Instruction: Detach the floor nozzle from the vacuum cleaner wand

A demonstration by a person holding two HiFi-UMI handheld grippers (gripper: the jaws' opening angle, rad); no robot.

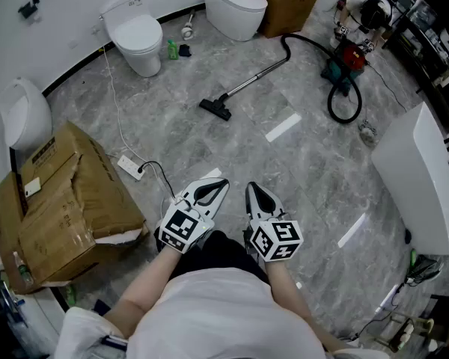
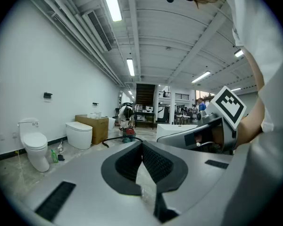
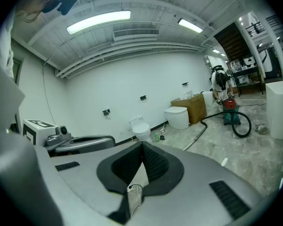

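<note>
The vacuum cleaner lies on the grey marble floor well ahead of me. Its black floor nozzle [image 1: 215,108] sits on the end of the metal wand [image 1: 254,78]. A black hose [image 1: 337,88] loops back to the red and teal body [image 1: 349,58]. The wand [image 3: 194,136] and body [image 3: 229,112] also show far off in the right gripper view. My left gripper [image 1: 221,183] and right gripper [image 1: 251,188] are held side by side close to my body, far from the nozzle. Both are shut with nothing between the jaws, as the left gripper [image 2: 142,145] and right gripper [image 3: 142,147] views confirm.
Two toilets [image 1: 135,32] [image 1: 236,6] stand along the far wall, with a cardboard box [image 1: 288,2] beside them. A torn cardboard box [image 1: 60,200] and a power strip [image 1: 129,167] with its cord lie at my left. A white unit [image 1: 419,178] stands at my right.
</note>
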